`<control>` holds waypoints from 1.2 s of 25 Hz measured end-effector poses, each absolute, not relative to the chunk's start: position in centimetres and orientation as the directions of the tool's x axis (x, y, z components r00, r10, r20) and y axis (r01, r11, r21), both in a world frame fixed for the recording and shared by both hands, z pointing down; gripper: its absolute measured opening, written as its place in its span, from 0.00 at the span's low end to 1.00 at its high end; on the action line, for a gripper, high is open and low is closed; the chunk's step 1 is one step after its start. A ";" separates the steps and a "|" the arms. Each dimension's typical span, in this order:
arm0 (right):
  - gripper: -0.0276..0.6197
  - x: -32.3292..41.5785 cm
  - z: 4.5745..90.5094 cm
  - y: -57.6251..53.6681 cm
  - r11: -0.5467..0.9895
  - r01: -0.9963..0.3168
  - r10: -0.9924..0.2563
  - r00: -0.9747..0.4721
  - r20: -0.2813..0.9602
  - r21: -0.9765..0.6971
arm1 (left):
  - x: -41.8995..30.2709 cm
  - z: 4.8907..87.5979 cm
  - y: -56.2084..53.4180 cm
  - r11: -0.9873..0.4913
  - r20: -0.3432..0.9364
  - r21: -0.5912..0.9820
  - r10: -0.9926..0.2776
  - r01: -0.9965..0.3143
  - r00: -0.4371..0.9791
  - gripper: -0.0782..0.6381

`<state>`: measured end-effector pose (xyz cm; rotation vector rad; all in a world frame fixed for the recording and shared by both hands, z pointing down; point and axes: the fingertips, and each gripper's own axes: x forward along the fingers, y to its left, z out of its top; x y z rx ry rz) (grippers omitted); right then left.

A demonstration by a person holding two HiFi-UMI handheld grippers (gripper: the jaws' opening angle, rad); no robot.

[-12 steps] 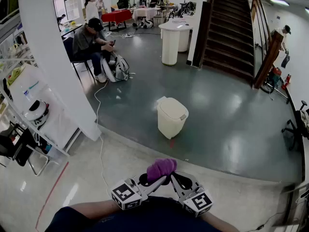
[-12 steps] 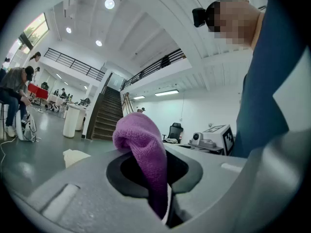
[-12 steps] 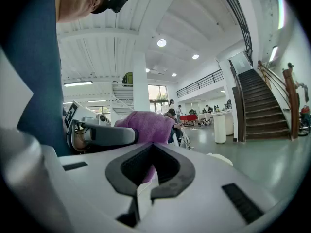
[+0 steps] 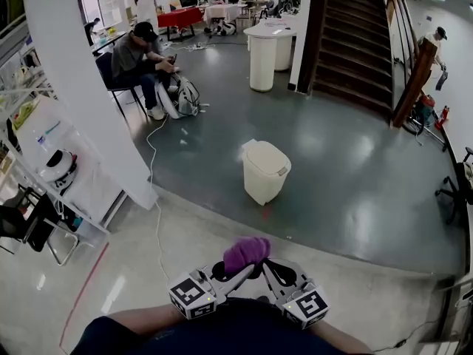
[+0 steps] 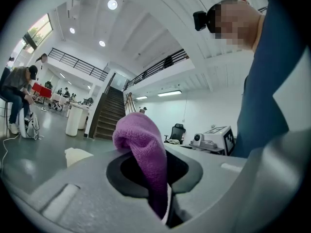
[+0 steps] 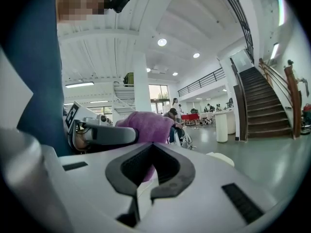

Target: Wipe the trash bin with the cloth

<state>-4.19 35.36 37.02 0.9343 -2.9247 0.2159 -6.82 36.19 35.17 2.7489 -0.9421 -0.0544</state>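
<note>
The cream lidded trash bin stands on the dark floor a few steps ahead of me, and it also shows small in the left gripper view and the right gripper view. A purple cloth bunches up between both grippers, close to my body. My left gripper is shut on the cloth, which hangs down through its jaws. My right gripper sits right beside it with its jaws closed on nothing. From there the cloth shows just behind the jaws, held by the left gripper.
A white pillar and shelving with a chair stand at the left. A cable trails over the floor. A seated person is far left, round white tables are behind the bin, and stairs rise at the back right.
The head view has shifted slightly, so the bin sits a little higher and to the right. Both grippers and the cloth keep the same pose.
</note>
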 end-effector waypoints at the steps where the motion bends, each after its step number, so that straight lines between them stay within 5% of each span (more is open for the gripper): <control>1: 0.06 -4.0 37.0 35.3 0.807 -0.580 -0.572 -0.814 0.100 -0.113 | -6.7 35.1 36.1 -0.765 0.040 0.231 -0.610 -0.602 0.791 0.19; 30: 0.06 4.7 40.1 23.4 0.782 -0.604 -0.593 -0.797 0.115 -0.153 | 0.1 37.2 24.2 -0.743 0.025 0.258 -0.634 -0.617 0.773 0.19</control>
